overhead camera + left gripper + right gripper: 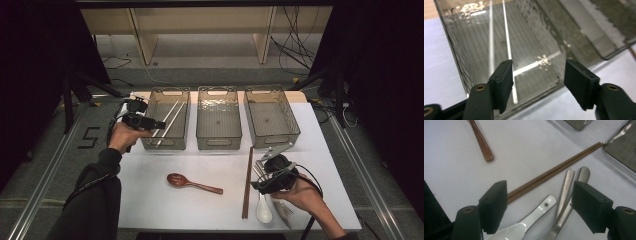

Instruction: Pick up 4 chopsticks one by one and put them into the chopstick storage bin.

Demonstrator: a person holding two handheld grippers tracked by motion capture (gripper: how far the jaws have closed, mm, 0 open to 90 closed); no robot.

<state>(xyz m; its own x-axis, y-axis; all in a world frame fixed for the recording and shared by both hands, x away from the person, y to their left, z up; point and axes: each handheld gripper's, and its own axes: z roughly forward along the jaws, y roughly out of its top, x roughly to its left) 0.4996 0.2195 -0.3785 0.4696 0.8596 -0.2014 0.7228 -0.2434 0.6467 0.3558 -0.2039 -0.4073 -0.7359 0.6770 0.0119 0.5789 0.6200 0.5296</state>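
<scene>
A pair of white chopsticks (169, 120) (507, 42) lies inside the leftmost clear bin (150, 142) (454, 42). My left gripper (159, 125) (537, 82) hangs over that bin's near end, open, with nothing between its jaws. My right gripper (257, 186) (539, 207) hovers open above the cutlery at the front right. Below it lie a white ceramic spoon (263, 210) (534, 216) and two metal handles (567, 185). Brown chopsticks (247, 182) (559, 168) lie lengthwise just left of them. A wooden spoon (192, 183) (481, 142) rests mid-table.
Three clear bins stand in a row at the back of the white table; the middle bin (218, 145) and the right bin (295, 130) hold nothing I can see. Dark stands and cables flank the table.
</scene>
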